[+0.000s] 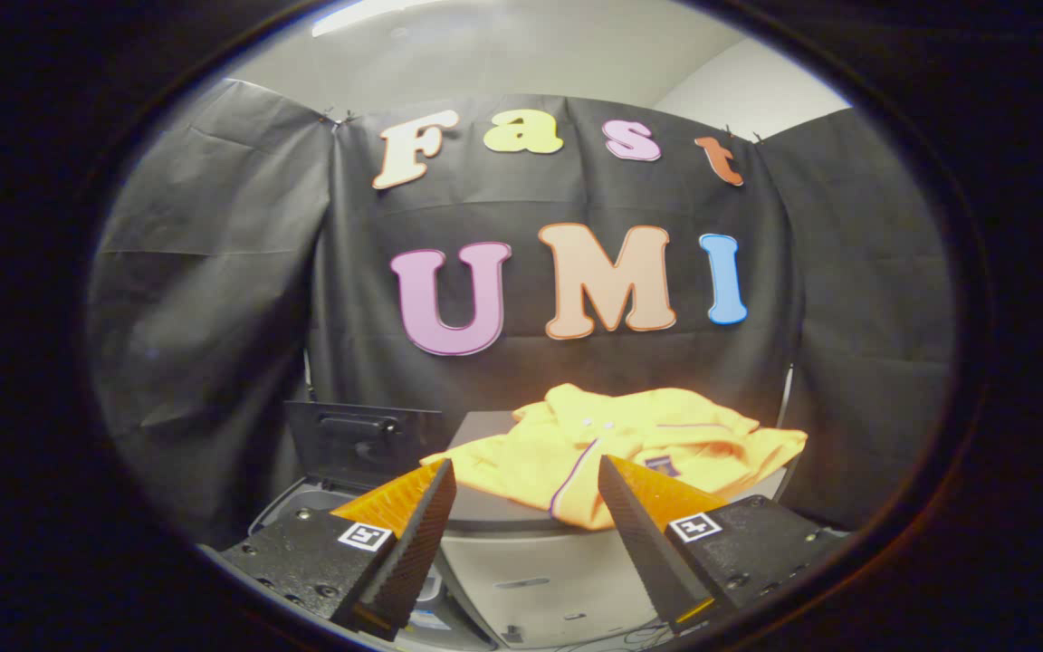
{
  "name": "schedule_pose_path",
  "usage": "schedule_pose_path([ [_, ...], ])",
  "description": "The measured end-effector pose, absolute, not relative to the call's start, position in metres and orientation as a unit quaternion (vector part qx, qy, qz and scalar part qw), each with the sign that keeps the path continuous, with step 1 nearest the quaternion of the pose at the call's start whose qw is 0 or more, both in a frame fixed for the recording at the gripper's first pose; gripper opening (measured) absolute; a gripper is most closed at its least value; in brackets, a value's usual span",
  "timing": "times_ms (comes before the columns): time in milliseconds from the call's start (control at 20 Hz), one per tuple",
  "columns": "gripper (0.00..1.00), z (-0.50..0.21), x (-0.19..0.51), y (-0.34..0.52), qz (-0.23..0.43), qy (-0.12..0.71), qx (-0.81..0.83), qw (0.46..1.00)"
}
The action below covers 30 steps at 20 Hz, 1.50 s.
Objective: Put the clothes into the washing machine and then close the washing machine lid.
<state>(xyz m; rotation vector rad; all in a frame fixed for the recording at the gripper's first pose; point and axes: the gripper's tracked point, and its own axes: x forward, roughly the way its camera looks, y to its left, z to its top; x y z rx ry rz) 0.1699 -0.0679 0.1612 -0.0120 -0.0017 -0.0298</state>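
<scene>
The tool [526, 493] is hanging released, fingers spread, just short of the yellow shirt [630, 444] lying on a grey box. The washing machine [331, 493] is sitting beside that shirt, lid [358, 444] raised. Grasping seems next, needing a forward reach onto the cloth.

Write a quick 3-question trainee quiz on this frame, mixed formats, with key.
1. True or false: the gripper is shut on the yellow garment.
2. Multiple choice: the yellow garment lies A) inside the washing machine, B) on top of the grey unit beyond the fingers, C) on the floor.
3. Fill in: the washing machine lid, beyond the left finger, stands ____.

Key:
1. False: the fingers stand apart with nothing between them, and the garment lies beyond them.
2. B.
3. Open, raised upright behind the washing machine opening.
</scene>
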Motion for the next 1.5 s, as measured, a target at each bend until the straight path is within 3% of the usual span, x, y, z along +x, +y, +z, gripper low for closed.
schedule_pose_path([
  [550,0.96,0.122,0.302,-0.114,-0.042,0.165,0.012,0.985],
  [850,0.98,0.088,0.319,-0.157,-0.080,0.244,0.026,0.966],
  [900,0.99,0.094,0.327,-0.158,-0.074,0.220,0.021,0.972],
  [1000,0.91,0.093,0.326,-0.160,-0.068,0.215,0.006,0.974],
  [1150,0.44,0.094,0.330,-0.155,-0.045,0.177,0.027,0.983],
  [1350,0.10,0.090,0.312,-0.152,-0.049,0.163,0.104,0.980],
  [1500,0.03,0.092,0.290,-0.139,-0.044,0.155,0.115,0.980],
])
